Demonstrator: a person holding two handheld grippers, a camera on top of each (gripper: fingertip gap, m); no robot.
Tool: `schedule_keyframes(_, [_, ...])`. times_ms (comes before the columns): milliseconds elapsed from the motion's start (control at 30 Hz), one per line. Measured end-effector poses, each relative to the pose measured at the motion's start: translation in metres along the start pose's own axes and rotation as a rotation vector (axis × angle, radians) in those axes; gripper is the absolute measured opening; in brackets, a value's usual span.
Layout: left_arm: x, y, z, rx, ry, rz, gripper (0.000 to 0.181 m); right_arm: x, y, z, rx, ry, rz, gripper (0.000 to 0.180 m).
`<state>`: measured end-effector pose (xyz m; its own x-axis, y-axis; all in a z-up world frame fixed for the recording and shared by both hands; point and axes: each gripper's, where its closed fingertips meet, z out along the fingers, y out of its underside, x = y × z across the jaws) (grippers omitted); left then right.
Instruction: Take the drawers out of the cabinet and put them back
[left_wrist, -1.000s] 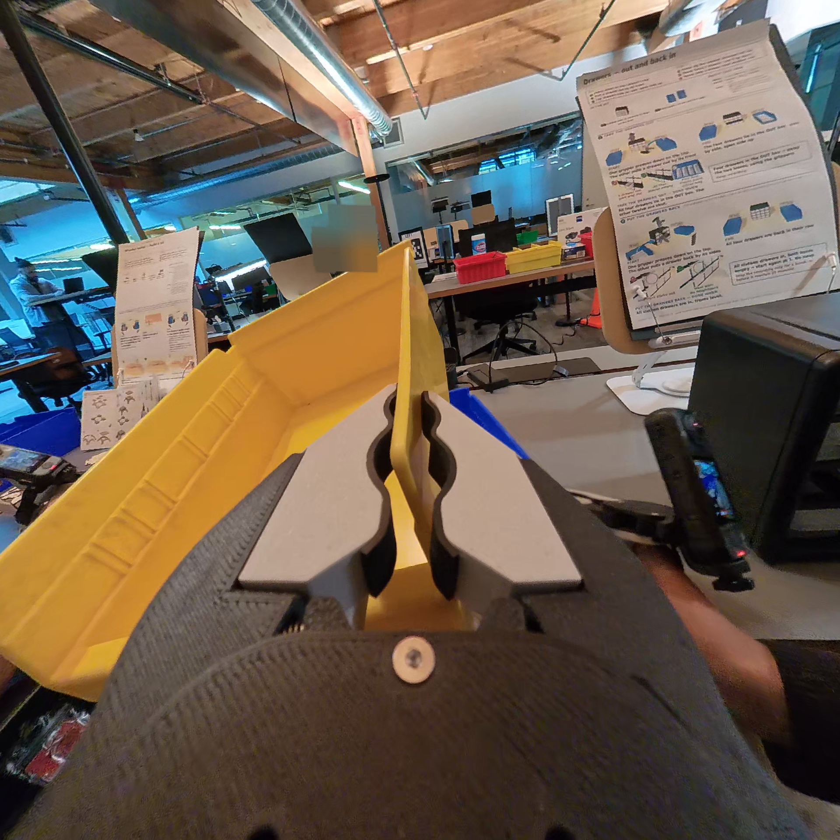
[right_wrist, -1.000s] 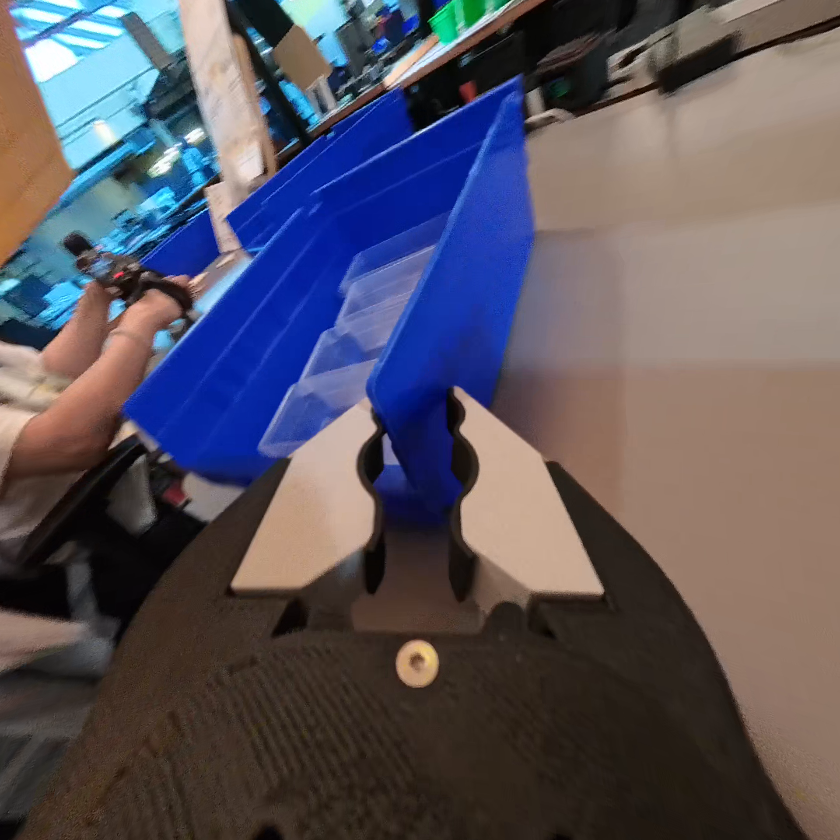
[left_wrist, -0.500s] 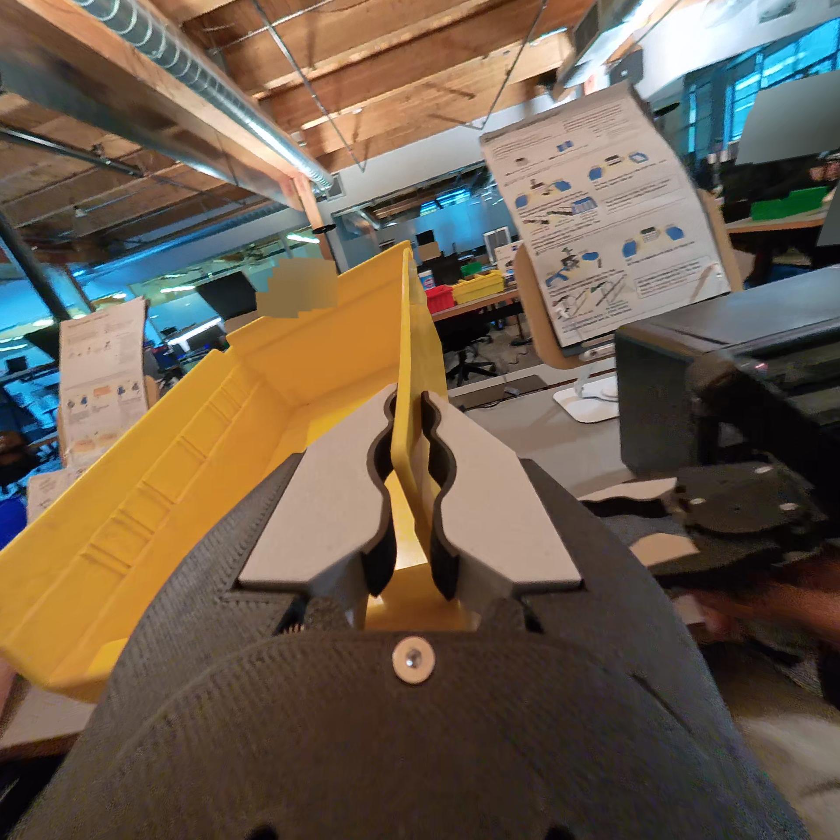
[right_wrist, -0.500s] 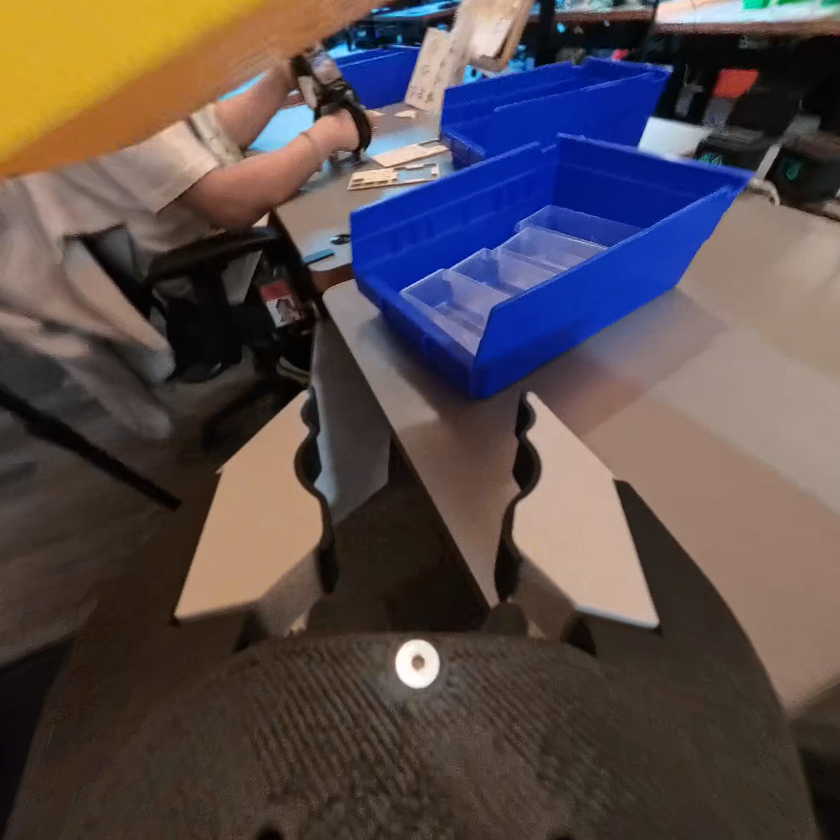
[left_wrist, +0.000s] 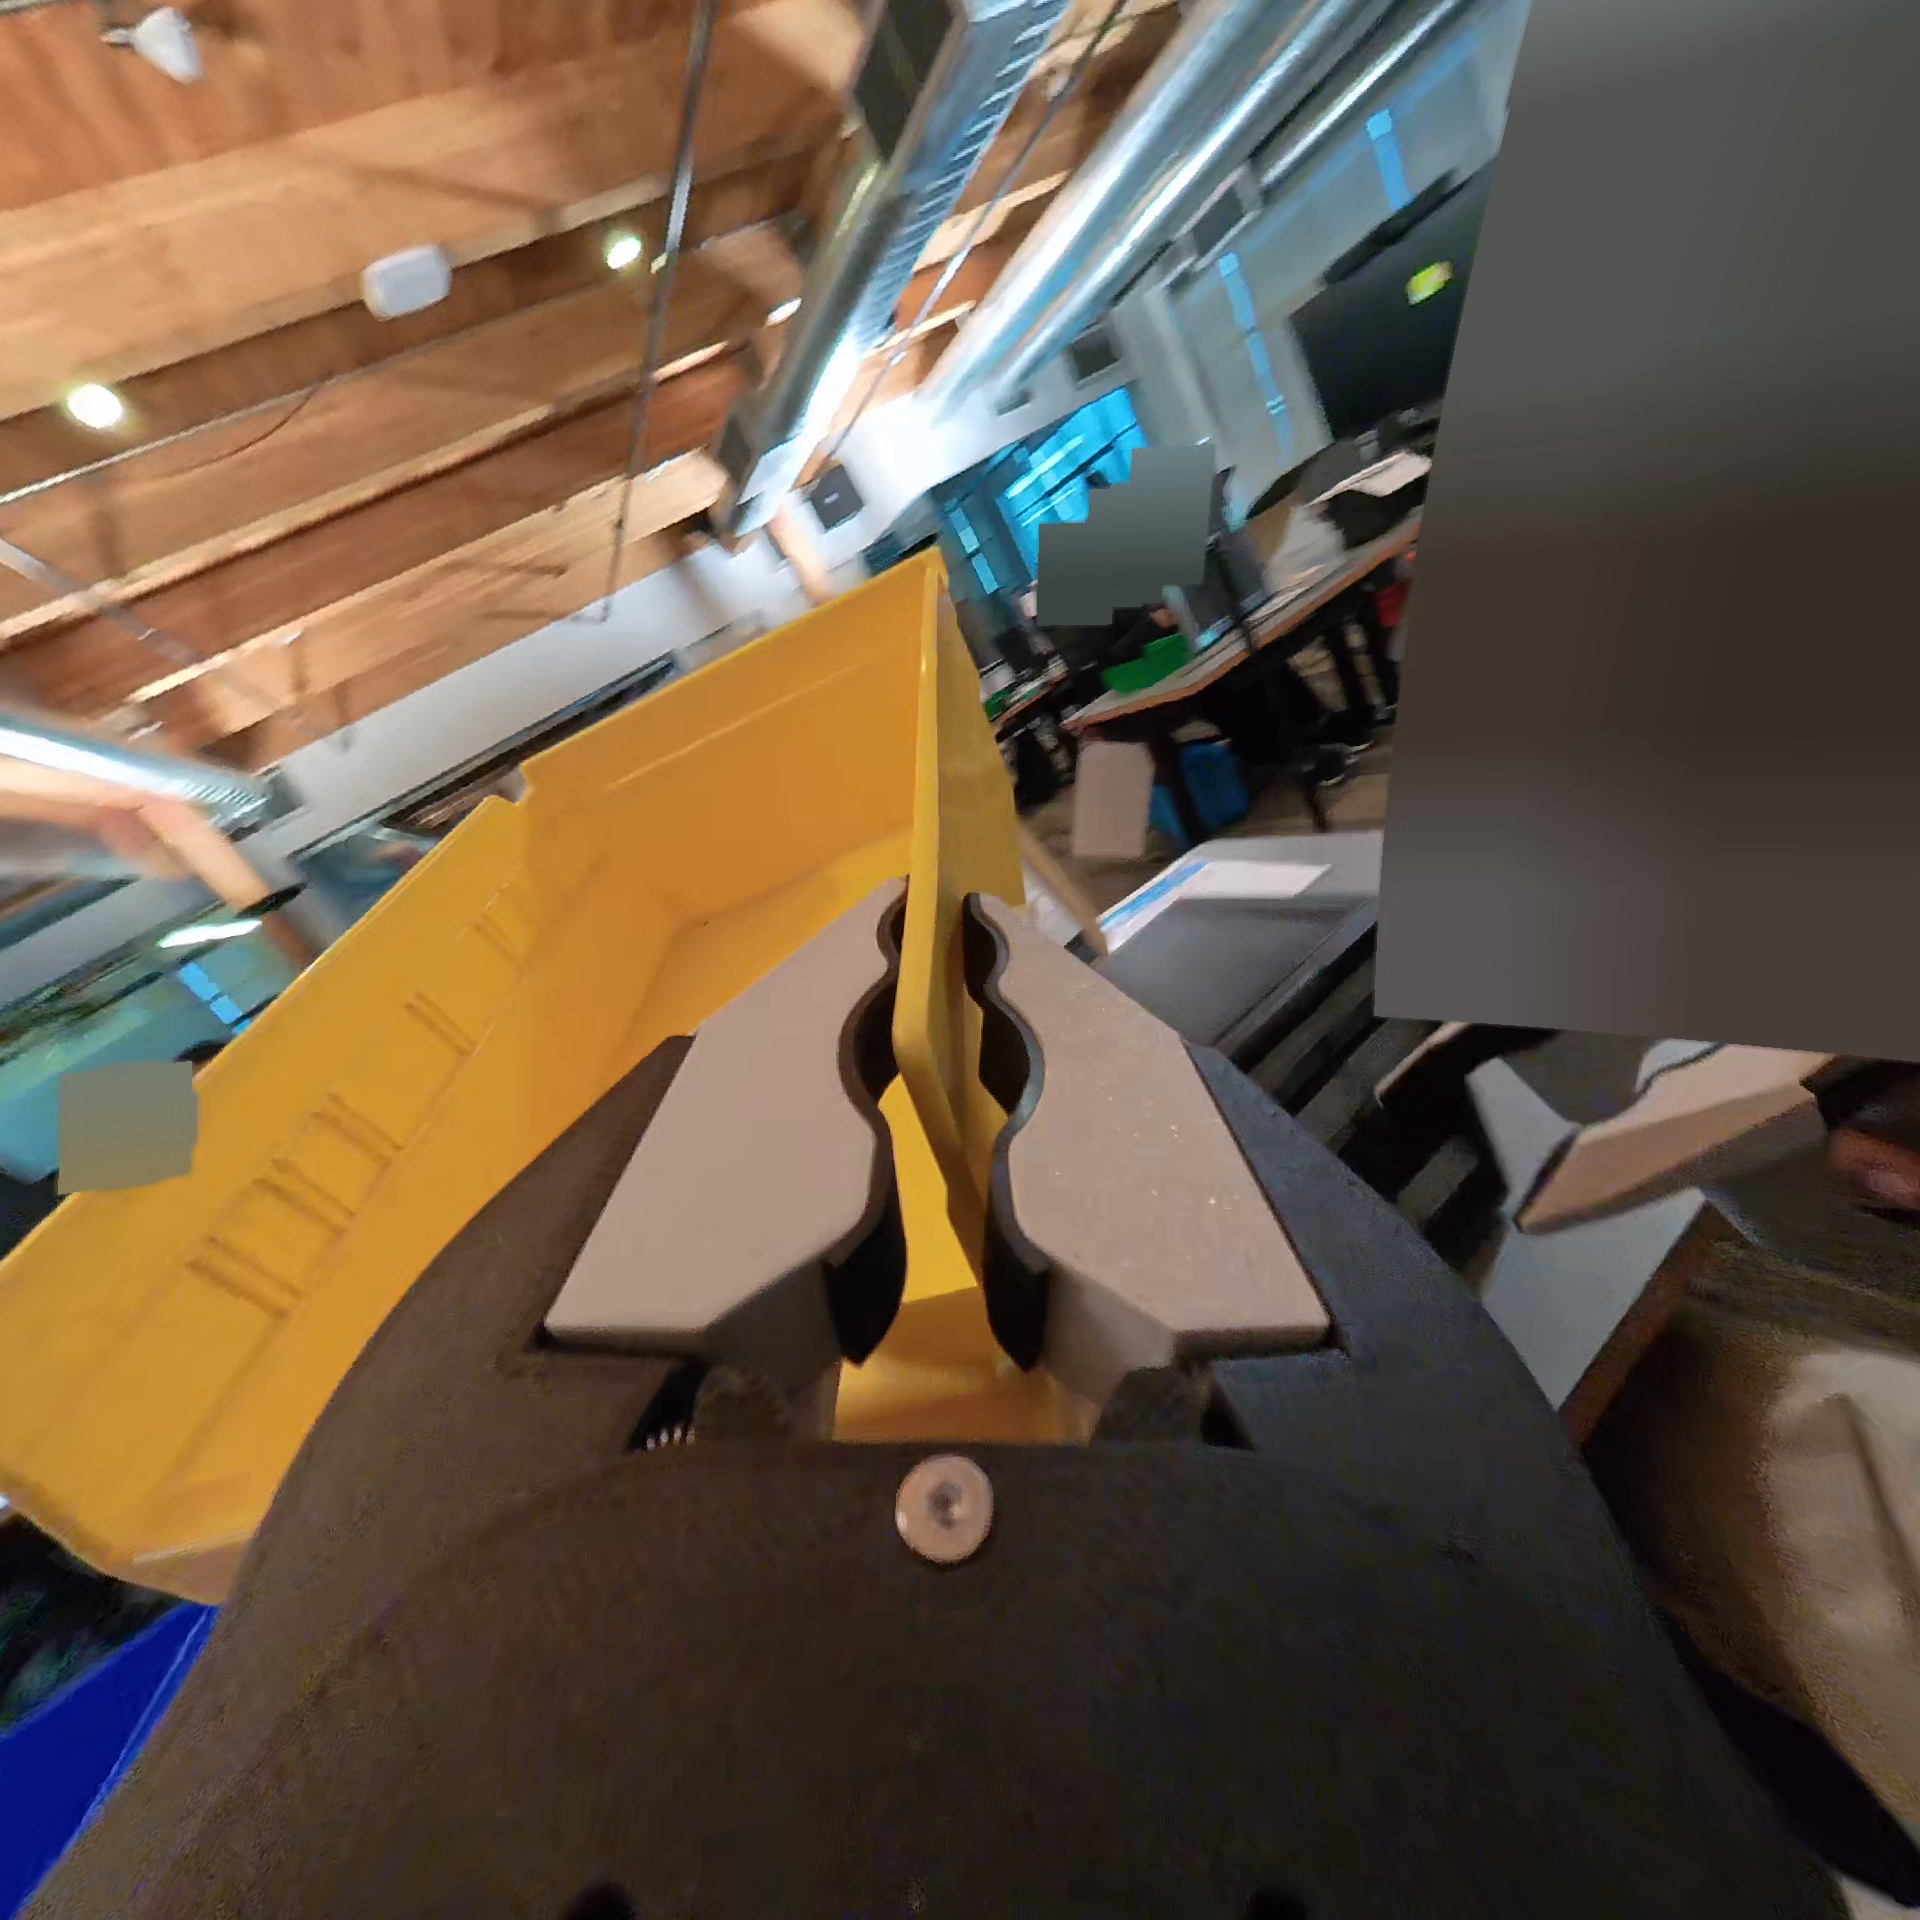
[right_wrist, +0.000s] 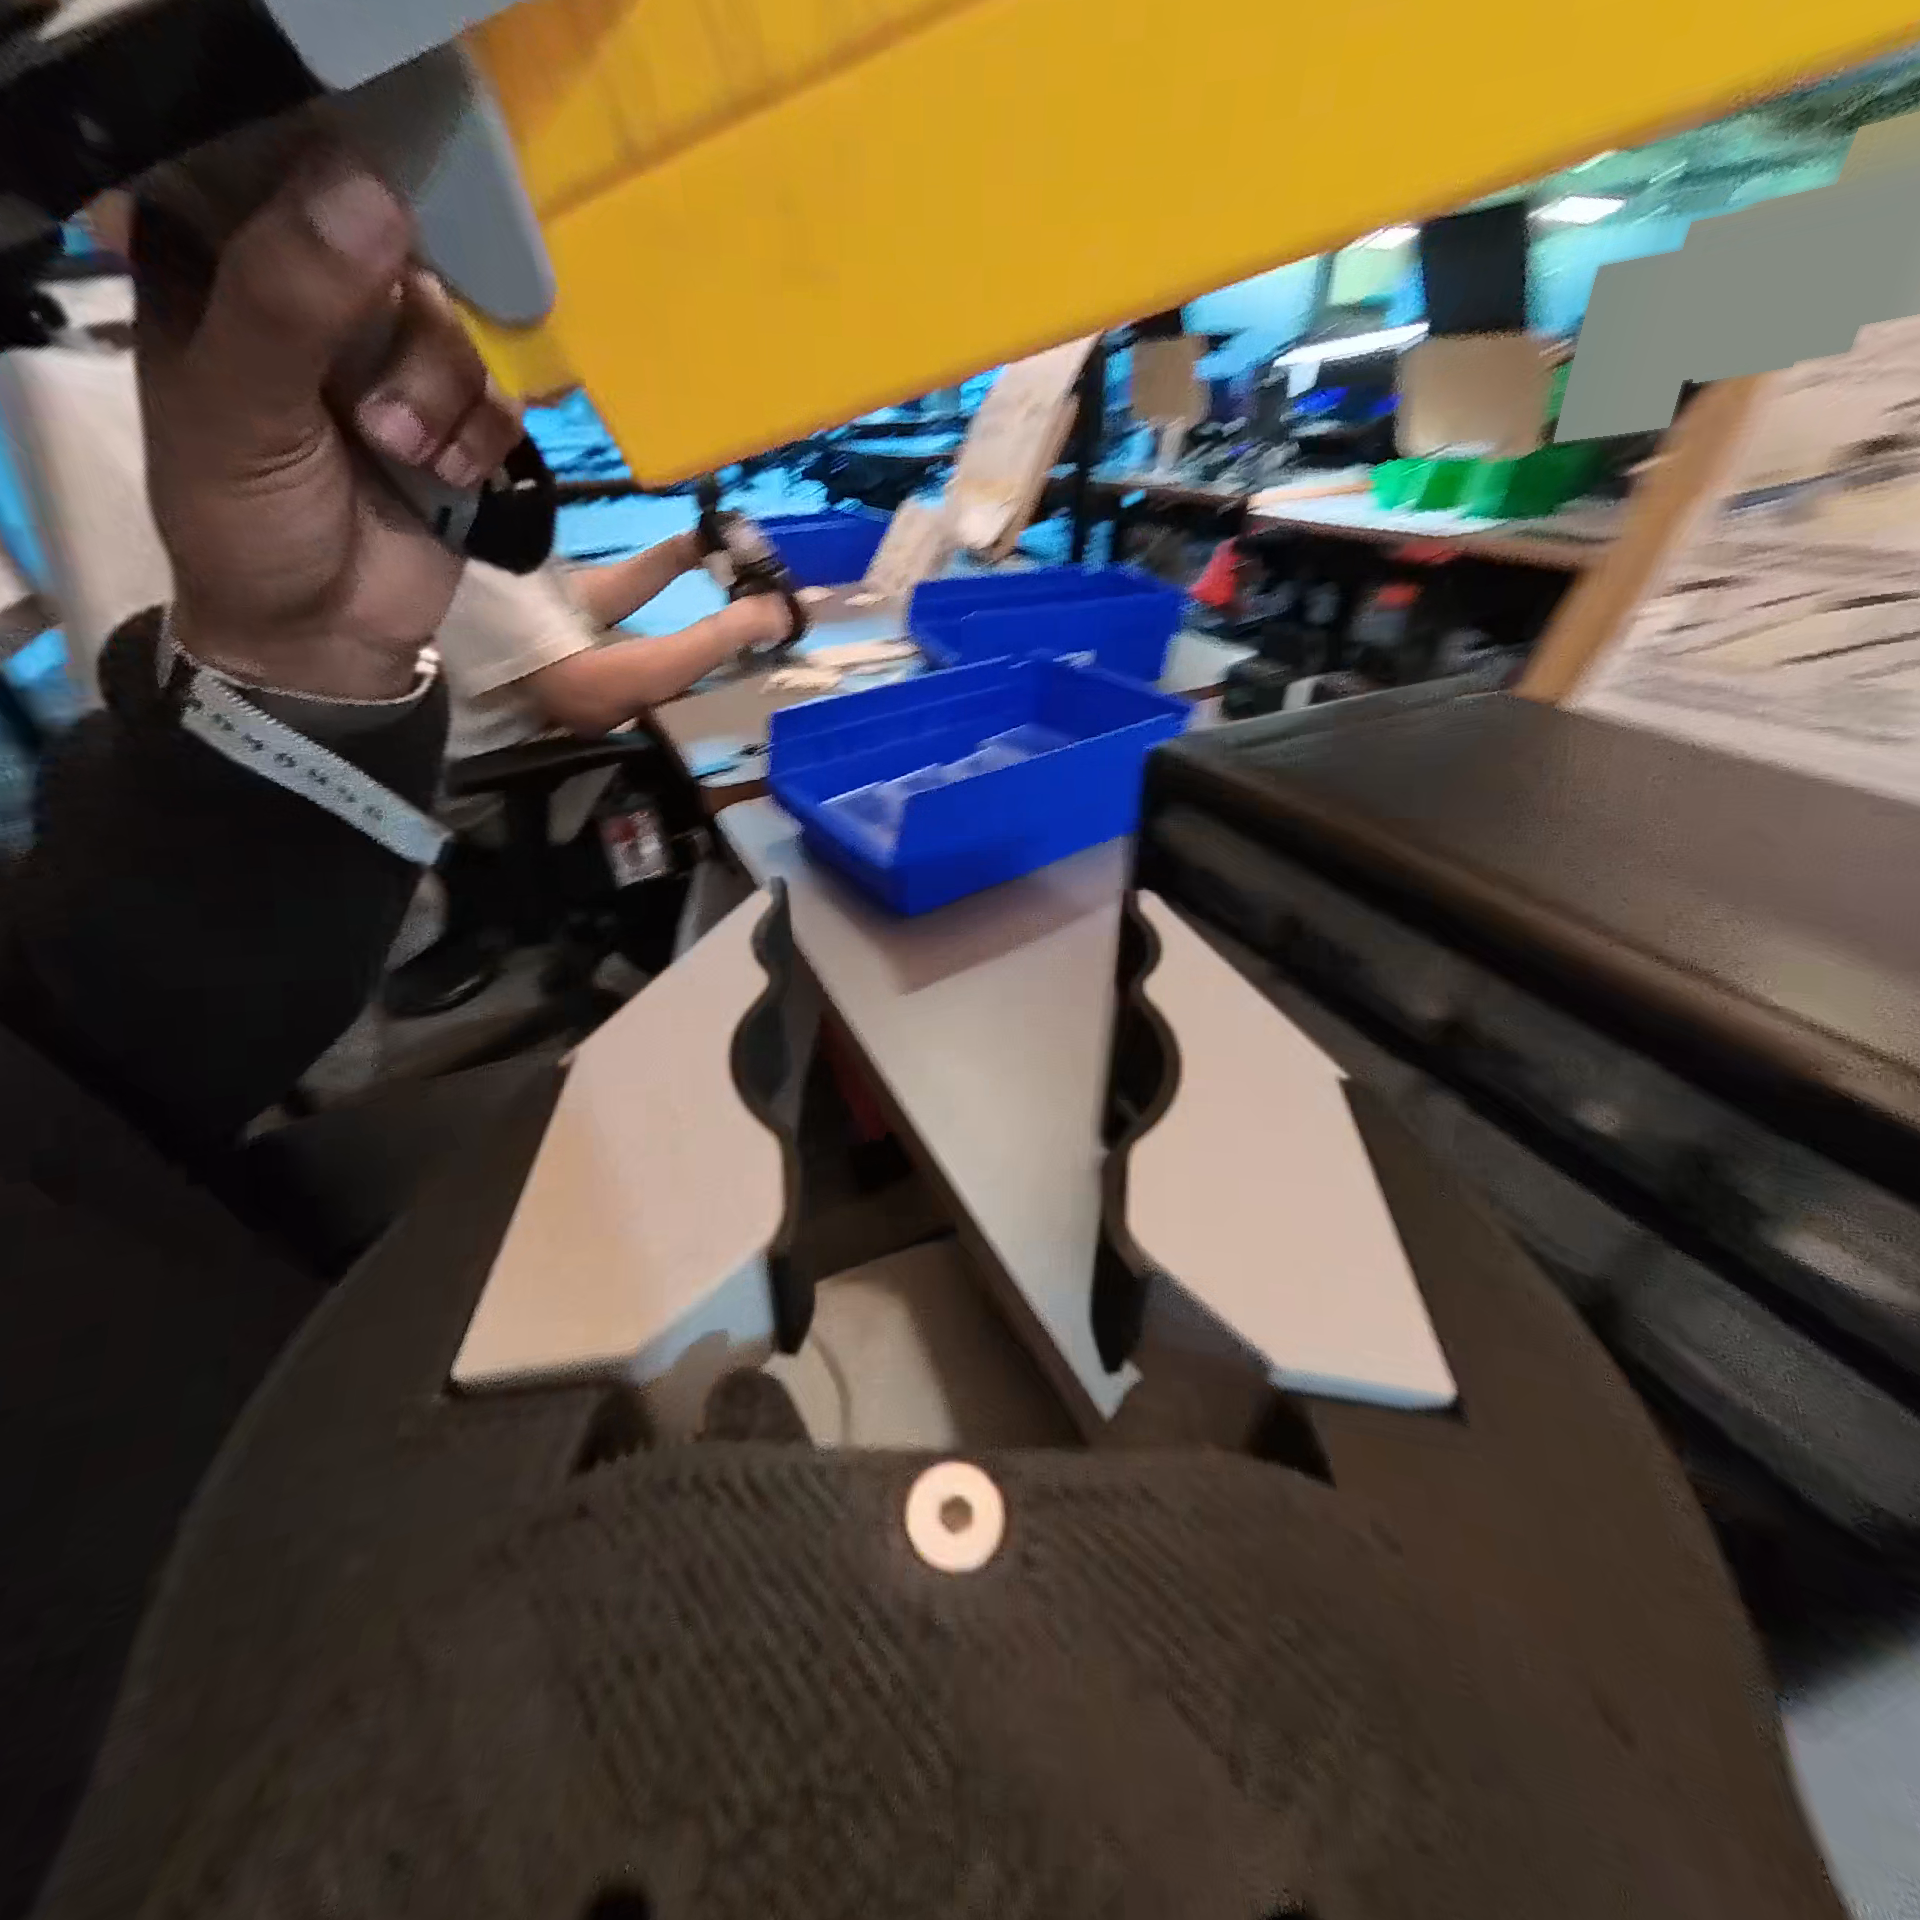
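My left gripper is shut on the right side wall of an empty yellow bin and holds it up in the air, tilted toward the ceiling. The same yellow bin shows from below across the top of the right wrist view. My right gripper is open and empty above the table's front corner. A blue bin with several clear plastic drawers inside sits on the grey table. The black cabinet stands close on the right; it also shows in the left wrist view.
A hand holds the left gripper at upper left of the right wrist view. A seated person works at a neighbouring table with more blue bins. A blue bin corner shows at lower left.
My right gripper let go of the blue bin, opened and drew back from it toward the cabinet. My left gripper lifted the yellow bin higher and swung it to the right.
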<state>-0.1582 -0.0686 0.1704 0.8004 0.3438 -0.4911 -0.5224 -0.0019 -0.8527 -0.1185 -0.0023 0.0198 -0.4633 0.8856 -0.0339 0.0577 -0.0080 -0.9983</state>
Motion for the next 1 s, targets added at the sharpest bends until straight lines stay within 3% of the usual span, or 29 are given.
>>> schedule_keyframes(200, [0.084,-0.055,0.096,0.13,0.24,-0.048,0.0,0.074,-0.028,-0.138,0.157,0.398,-0.045,0.059])
schedule_keyframes(367, [0.182,-0.077,0.175,0.175,0.45,-0.147,0.0,0.124,-0.006,-0.267,0.284,0.821,-0.046,0.058])
schedule_keyframes(433, [0.223,-0.079,0.197,0.179,0.523,-0.184,0.001,0.137,0.002,-0.298,0.347,0.869,-0.001,0.062])
schedule_keyframes(567, [0.299,-0.063,0.226,0.15,0.628,-0.225,0.002,0.161,0.027,-0.328,0.339,0.91,0.163,0.066])
schedule_keyframes(733, [0.371,-0.008,0.256,0.061,0.649,-0.148,0.002,0.18,0.047,-0.359,0.39,0.993,0.271,0.067])
schedule_keyframes(1000, [0.418,0.081,0.292,-0.064,0.588,-0.079,0.002,0.196,0.081,-0.349,0.305,0.988,0.356,0.068])
